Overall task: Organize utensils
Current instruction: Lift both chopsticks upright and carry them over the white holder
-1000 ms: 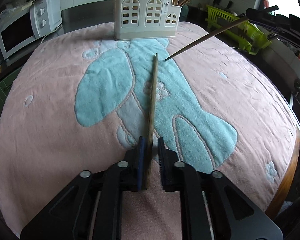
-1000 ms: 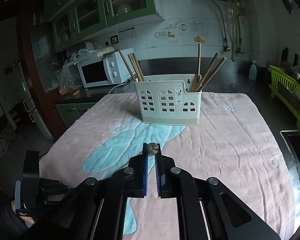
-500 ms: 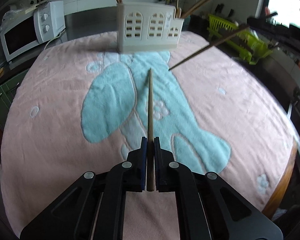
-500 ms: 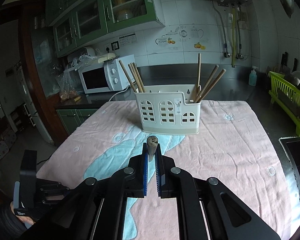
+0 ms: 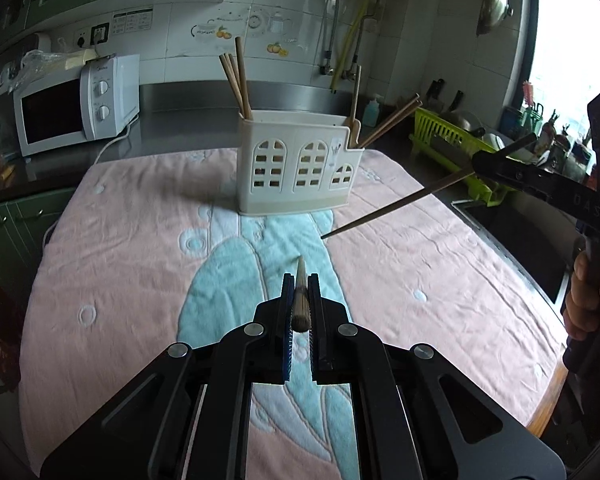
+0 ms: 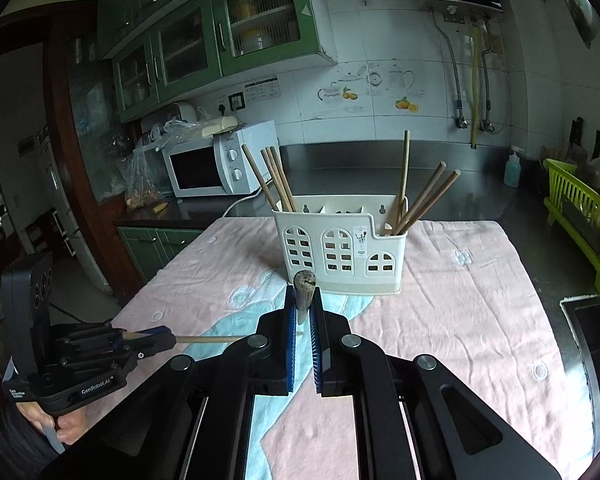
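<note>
Left wrist view first: we see our left gripper (image 5: 300, 300) clamped tight on a wooden chopstick (image 5: 300, 296), which runs forward between the pads with its thin tip raised above the pink and blue towel (image 5: 120, 248). Beyond it, on the towel, stands the cream utensil holder (image 5: 298, 168), with several chopsticks upright in its left end and more leaning out of its lower right compartment. At the right edge our right gripper (image 5: 500, 166) pinches a second chopstick (image 5: 396, 204), which slants down toward the towel, tip near the holder's base but apart from it. A white microwave (image 5: 76, 104) sits on the counter at left and a green dish rack (image 5: 460, 140) at right. Right wrist view next: we see the right gripper (image 6: 303, 308) closed on the second chopstick (image 6: 304, 292), its thick butt end facing the camera in front of the utensil holder (image 6: 340, 252). Low at left, the left gripper (image 6: 156, 338) holds its chopstick (image 6: 208, 339) nearly level above the towel (image 6: 460, 300).
</note>
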